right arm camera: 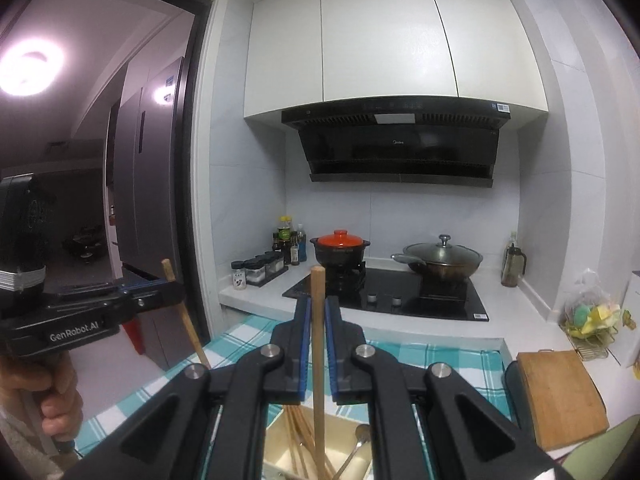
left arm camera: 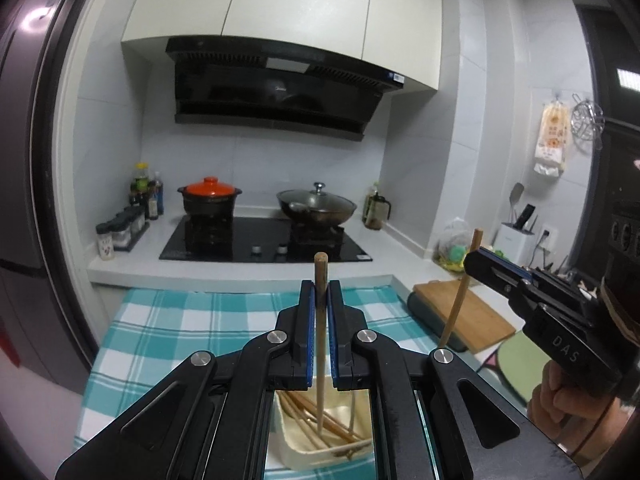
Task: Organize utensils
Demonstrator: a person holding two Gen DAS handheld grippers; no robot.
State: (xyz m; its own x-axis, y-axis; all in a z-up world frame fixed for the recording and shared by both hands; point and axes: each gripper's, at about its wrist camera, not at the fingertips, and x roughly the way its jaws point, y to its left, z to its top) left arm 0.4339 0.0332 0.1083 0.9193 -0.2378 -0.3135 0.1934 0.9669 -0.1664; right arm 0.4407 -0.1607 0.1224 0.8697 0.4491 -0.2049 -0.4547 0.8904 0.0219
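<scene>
While a white-tiled kitchen fills both wrist views, white wall cabinets [left arm camera: 280,4] and a black range hood [left arm camera: 276,88] sit in the upper centre of each frame. Below them a black hob [left arm camera: 240,240] carries an orange-lidded clay pot [left arm camera: 209,197] at left and a lidded wok [left arm camera: 316,205] at right. A teal-and-white checked cloth [left arm camera: 168,328] covers the counter across the lower middle, with a wooden cutting board [right arm camera: 560,396] at lower right.

At the bottom centre a cream utensil box [left arm camera: 296,450] lies on the cloth, holding loose chopsticks [left arm camera: 304,420] and a metal spoon [right arm camera: 358,446].

The left gripper [left arm camera: 321,304] is clenched on one wooden chopstick [left arm camera: 321,280], which stands upright between the blue pads, its lower tip hanging over the box. The right gripper [right arm camera: 318,320] likewise grasps a second chopstick [right arm camera: 318,344], upright above the same box. Each gripper shows at the edge of the other's view, a hand [left arm camera: 560,400] on its handle.
</scene>
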